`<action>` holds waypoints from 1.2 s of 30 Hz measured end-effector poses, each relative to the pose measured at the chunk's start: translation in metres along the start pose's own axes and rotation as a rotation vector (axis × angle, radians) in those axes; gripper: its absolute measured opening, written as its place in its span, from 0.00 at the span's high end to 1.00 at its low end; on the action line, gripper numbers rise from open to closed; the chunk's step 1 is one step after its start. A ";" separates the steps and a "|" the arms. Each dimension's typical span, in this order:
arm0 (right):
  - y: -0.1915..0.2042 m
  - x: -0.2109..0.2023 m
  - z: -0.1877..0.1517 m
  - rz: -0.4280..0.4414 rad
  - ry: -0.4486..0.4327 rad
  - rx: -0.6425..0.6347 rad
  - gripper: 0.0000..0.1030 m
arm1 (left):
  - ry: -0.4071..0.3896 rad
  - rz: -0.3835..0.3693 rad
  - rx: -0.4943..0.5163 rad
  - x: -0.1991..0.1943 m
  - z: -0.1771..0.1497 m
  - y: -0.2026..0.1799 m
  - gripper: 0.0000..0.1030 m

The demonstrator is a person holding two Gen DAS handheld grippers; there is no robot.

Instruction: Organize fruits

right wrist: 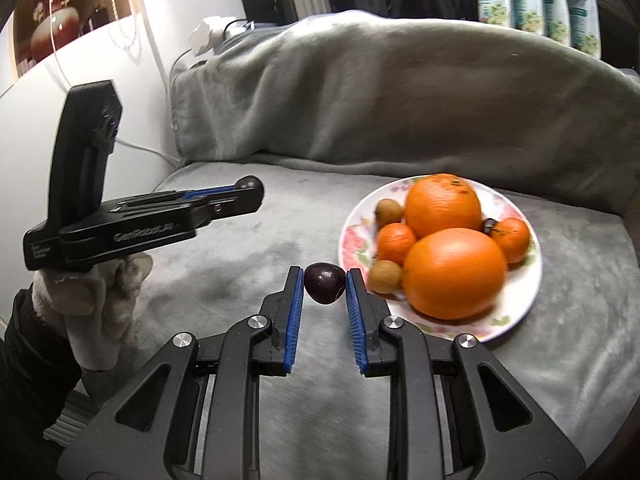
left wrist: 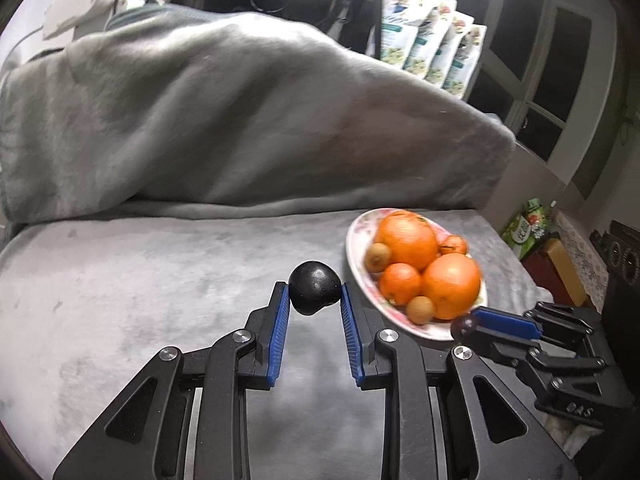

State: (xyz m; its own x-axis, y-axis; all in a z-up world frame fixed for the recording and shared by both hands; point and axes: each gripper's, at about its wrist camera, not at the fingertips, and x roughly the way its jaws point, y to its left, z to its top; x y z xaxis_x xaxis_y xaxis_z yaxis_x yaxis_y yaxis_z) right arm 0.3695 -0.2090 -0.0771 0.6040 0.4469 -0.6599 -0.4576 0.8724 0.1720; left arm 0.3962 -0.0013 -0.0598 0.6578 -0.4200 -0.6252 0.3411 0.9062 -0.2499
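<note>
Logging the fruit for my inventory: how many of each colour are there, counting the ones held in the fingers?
Big round oranges: 2
Small orange mandarins: 2
Small round tan-brown fruits: 2
Dark purple-black round fruits, one held by each gripper: 2
Total: 8

The left tool (left wrist: 315,294) is held angled downward, its blue pads (left wrist: 280,320) clamped on a small dark fruit (left wrist: 315,289) at the tips. The right tool (right wrist: 325,282) is likewise tilted down and clamped on a smaller dark fruit (right wrist: 325,282). A gloved hand (right wrist: 90,300) is seen at 9 o'clock, gripping the left tool's handle.
</note>
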 end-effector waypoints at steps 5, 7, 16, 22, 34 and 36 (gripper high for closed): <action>-0.010 -0.011 0.000 -0.015 -0.025 0.022 0.78 | -0.016 -0.017 0.030 -0.006 0.002 -0.016 0.76; -0.013 -0.015 0.000 -0.024 -0.035 0.027 0.78 | -0.022 -0.022 0.041 -0.008 0.002 -0.022 0.76; -0.032 -0.033 0.003 -0.057 -0.073 0.061 0.78 | -0.034 -0.046 0.061 -0.012 0.002 -0.035 0.76; -0.043 -0.039 0.004 -0.072 -0.093 0.083 0.78 | -0.038 -0.057 0.079 -0.012 0.003 -0.046 0.76; -0.065 -0.043 0.008 -0.090 -0.115 0.110 0.78 | -0.032 -0.074 0.101 -0.005 0.006 -0.060 0.76; -0.069 -0.042 0.009 -0.092 -0.116 0.117 0.78 | -0.029 -0.075 0.103 -0.002 0.006 -0.062 0.76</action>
State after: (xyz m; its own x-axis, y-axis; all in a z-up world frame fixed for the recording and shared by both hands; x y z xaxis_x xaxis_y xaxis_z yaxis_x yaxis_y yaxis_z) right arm 0.3813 -0.2859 -0.0549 0.7138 0.3785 -0.5893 -0.3222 0.9245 0.2035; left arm 0.3777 -0.0572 -0.0385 0.6465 -0.4895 -0.5852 0.4565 0.8628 -0.2173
